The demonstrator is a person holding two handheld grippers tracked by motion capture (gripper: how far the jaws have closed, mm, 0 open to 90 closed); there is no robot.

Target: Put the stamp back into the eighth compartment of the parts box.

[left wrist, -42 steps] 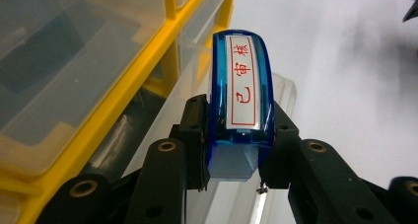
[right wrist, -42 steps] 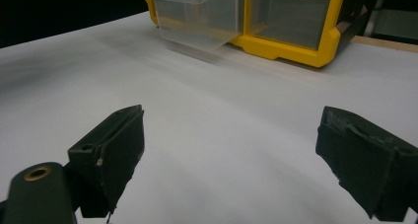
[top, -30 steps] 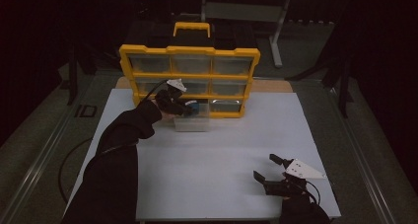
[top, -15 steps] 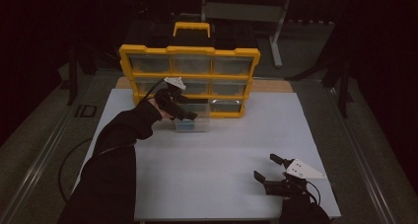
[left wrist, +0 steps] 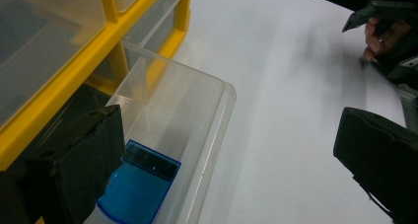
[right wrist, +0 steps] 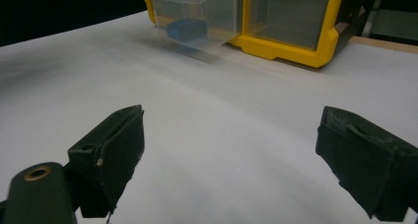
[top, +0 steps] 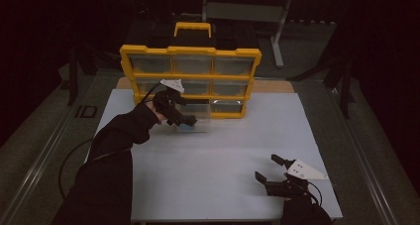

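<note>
Jaws on our left hand-held gripper point(top: 184, 120) have just been opening and are standing wide apart with nothing pressed between them, above the clear plastic drawer point(left wrist: 187, 115) that is sticking out of the yellow-framed organiser point(top: 190, 79) onto the white surface point(top: 223, 145). We are seeing a small blue rectangular block point(left wrist: 138, 182) lying inside that drawer. Our right hand-held gripper point(top: 271, 169) is hovering open and empty over the surface's near edge, well apart from the drawer.

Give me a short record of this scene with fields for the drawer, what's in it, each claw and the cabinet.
drawer: clear plastic drawer, pulled out of the cabinet's bottom row onto the white table
contents: flat blue rectangular block lying inside
left claw: over the drawer, jaws have just been opening, wide apart, the block lying free in the drawer
right claw: open, holding nothing, at the table's near right
cabinet: yellow plastic drawer cabinet, upright at the table's far edge
</note>
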